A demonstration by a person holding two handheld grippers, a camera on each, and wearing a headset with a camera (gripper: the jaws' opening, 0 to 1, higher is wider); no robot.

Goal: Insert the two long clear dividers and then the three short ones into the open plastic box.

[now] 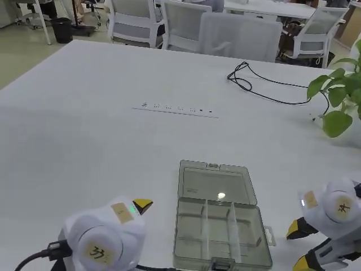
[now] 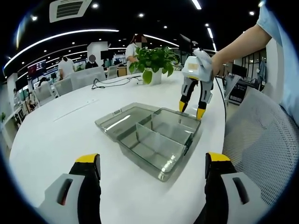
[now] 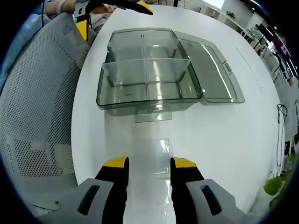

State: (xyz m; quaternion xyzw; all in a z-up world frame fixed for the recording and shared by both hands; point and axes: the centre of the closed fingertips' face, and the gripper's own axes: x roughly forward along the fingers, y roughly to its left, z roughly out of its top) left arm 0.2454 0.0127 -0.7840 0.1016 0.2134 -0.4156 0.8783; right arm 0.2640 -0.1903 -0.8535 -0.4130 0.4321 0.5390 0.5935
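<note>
Sitting open on the white table (image 1: 113, 141): plastic box (image 1: 189, 231), two long dividers (image 1: 205, 223) standing inside. Lying just beside it: short clear dividers (image 3: 156, 151). Hovering over those, narrowly parted and empty: right gripper (image 3: 149, 163). Gaping wide, empty: left gripper (image 2: 152, 158).

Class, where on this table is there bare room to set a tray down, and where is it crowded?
Free: the wide stretch left of the box, up to the socket strip. Crowded: far right, by the cable and plant.
</note>
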